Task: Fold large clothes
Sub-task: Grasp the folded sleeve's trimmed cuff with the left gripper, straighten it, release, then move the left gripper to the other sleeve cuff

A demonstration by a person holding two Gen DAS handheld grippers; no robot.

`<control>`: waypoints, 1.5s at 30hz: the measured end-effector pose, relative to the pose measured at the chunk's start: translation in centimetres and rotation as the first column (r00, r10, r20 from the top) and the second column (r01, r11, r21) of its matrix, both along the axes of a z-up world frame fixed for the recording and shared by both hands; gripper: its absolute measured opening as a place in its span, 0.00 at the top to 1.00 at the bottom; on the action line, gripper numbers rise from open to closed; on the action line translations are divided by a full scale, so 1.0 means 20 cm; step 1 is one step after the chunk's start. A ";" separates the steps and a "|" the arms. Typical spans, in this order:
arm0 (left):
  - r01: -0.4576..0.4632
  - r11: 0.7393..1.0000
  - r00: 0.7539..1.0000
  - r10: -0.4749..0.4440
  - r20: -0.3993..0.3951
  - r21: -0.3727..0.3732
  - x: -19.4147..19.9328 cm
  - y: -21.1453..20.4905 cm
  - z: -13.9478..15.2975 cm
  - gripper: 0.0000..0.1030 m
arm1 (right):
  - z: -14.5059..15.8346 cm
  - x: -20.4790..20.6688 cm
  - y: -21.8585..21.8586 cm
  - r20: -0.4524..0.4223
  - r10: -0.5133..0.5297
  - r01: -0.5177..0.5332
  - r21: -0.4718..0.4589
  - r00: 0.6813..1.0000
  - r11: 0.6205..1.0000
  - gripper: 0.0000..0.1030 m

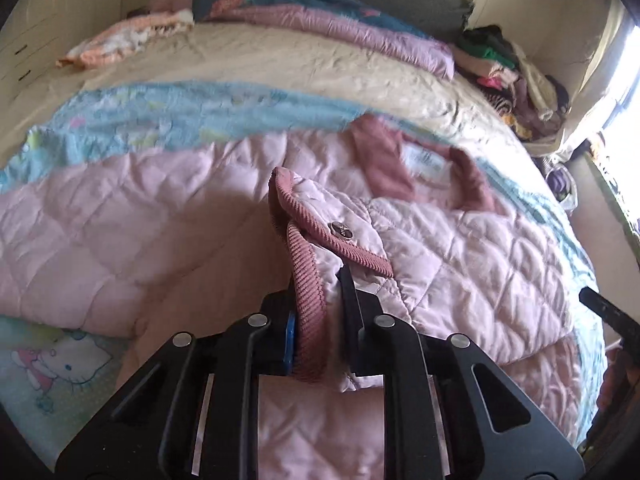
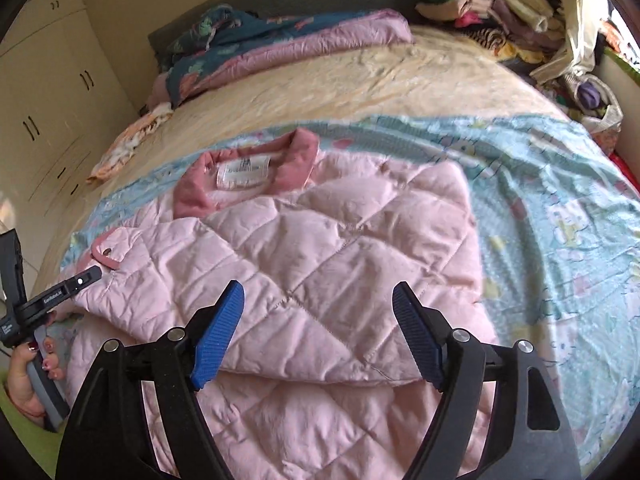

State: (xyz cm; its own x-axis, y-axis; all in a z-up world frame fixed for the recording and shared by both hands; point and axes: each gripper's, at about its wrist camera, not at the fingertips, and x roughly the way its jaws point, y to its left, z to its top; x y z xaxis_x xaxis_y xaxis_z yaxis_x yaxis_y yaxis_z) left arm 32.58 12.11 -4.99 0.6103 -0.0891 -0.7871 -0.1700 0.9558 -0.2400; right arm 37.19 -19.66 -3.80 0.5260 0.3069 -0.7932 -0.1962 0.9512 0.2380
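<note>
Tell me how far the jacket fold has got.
Done: one sleeve of the pink jacket lies folded across its front. In hand: the left gripper is shut on the other sleeve's cuff; the right gripper is open above the jacket. Left: laying that sleeve over, then folding the body.

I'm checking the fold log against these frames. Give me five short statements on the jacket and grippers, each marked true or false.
1. The left gripper is shut on the cuff of the pink quilted jacket. True.
2. The right gripper grips the collar. False: it is open above the jacket's body, holding nothing.
3. The collar's white label faces up. True.
4. The jacket lies on bare floor. False: it lies on a blue cartoon-print sheet on the bed.
5. A clothes pile sits at the bed's far corner. True.
</note>
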 end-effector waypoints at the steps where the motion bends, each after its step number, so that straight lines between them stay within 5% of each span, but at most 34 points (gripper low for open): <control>1: -0.001 1.000 1.000 0.001 -0.011 0.000 0.00 0.00 -0.02 0.89 | -0.02 0.02 0.01 -0.015 0.000 0.000 -0.009 1.000 1.000 0.26; 6: -0.012 1.000 0.998 0.011 -0.056 -0.022 0.00 0.02 -0.13 0.87 | -0.19 0.07 -0.01 -0.105 -0.066 0.056 -0.101 0.992 0.993 0.24; 12: -0.002 1.000 0.998 0.002 -0.061 -0.010 -0.02 0.00 -0.13 0.81 | -0.27 0.09 -0.06 -0.128 -0.102 0.093 -0.068 0.987 0.993 0.24; 23: 0.004 1.000 0.999 -0.005 -0.044 -0.015 -0.15 -0.01 -0.02 0.28 | -0.03 -0.13 -0.05 -0.023 -0.103 0.104 0.074 0.994 0.992 0.05; 25: -0.009 0.999 0.999 0.008 -0.038 -0.031 -0.18 0.01 0.01 0.09 | 0.00 -0.16 -0.03 -0.020 -0.088 0.090 0.097 0.996 0.991 0.04; 28: -0.026 0.997 0.999 0.024 -0.021 -0.071 -0.23 0.05 0.04 0.09 | 0.02 -0.20 -0.01 -0.015 -0.083 0.084 0.113 0.996 0.990 0.04; 45: -0.141 0.990 0.990 0.141 -0.003 -0.030 -0.47 0.29 0.09 0.09 | 0.21 -0.38 0.34 0.071 0.031 -0.041 0.138 0.997 0.990 0.04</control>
State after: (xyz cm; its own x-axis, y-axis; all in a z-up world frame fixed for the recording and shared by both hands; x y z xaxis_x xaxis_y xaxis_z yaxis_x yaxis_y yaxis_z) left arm 23.09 17.99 -3.16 0.6174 -0.0259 -0.7862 -0.3026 0.9147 -0.2677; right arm 29.50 -12.91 0.38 0.5638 0.4313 -0.7043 -0.2500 0.9019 0.3522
